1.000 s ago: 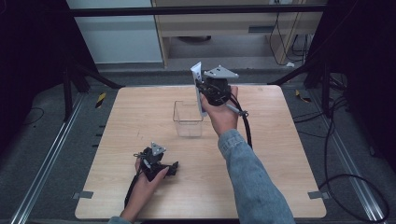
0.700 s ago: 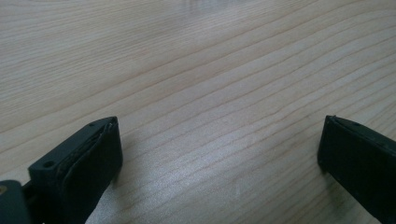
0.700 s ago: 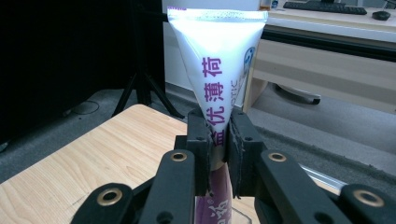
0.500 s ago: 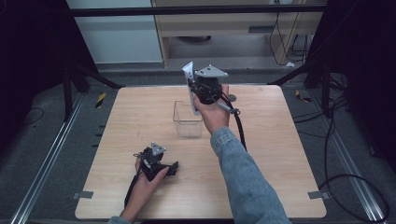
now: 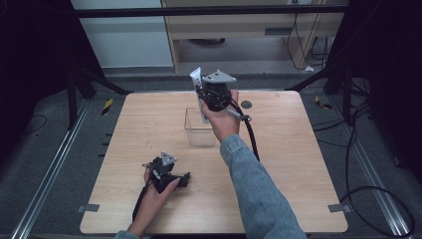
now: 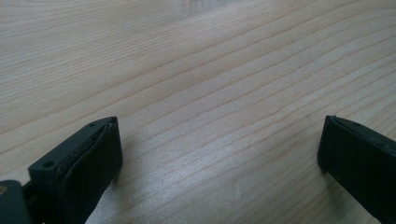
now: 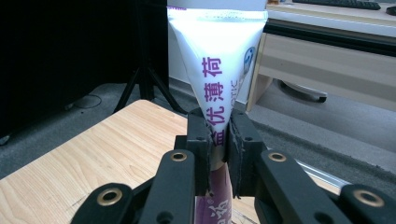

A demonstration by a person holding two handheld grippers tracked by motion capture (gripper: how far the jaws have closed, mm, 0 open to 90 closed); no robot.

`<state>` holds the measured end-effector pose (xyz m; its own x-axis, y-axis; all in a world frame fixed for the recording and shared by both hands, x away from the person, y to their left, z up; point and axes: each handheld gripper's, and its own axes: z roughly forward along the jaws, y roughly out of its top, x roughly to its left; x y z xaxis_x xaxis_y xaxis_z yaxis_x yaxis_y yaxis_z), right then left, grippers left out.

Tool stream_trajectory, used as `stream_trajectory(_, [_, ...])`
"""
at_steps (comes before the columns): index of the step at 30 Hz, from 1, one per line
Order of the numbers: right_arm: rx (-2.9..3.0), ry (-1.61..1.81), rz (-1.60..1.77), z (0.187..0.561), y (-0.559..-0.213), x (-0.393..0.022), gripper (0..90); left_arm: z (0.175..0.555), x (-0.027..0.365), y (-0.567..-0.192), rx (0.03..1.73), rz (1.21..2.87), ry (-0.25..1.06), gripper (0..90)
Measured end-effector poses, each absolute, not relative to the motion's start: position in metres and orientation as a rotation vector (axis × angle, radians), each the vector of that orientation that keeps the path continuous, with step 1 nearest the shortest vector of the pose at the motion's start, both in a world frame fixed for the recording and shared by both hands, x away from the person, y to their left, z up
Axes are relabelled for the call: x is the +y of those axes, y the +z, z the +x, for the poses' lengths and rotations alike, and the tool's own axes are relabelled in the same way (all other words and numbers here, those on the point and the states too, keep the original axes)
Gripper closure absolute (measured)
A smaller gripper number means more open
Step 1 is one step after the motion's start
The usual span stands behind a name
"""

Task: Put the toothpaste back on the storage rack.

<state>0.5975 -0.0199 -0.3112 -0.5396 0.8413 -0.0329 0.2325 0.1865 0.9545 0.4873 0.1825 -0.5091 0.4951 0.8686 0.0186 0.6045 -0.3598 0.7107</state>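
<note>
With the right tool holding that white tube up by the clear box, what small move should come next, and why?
Probably a short lowering into the clear plastic box. The right tool is clamped on the white tube, crimped end up, and in the high view the tube's lower end hangs at the box's open top. The left tool rests open on the table.

Grey carpet floor (image 5: 45,149), beige desk (image 5: 239,27), dim light

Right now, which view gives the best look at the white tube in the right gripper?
The right gripper view: the white tube stands upright, crimped end up, purple print readable, clamped between the right gripper jaws. In the high view the tube is a small white sliver above the clear box. The left gripper view looks at bare table.
</note>
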Motion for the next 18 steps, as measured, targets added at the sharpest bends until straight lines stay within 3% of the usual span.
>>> stream_trajectory(18, [1.932,1.326,1.014,0.608,-0.341,-0.009,80.5,0.488,0.183,-0.509,1.202,2.095,0.525,0.0])
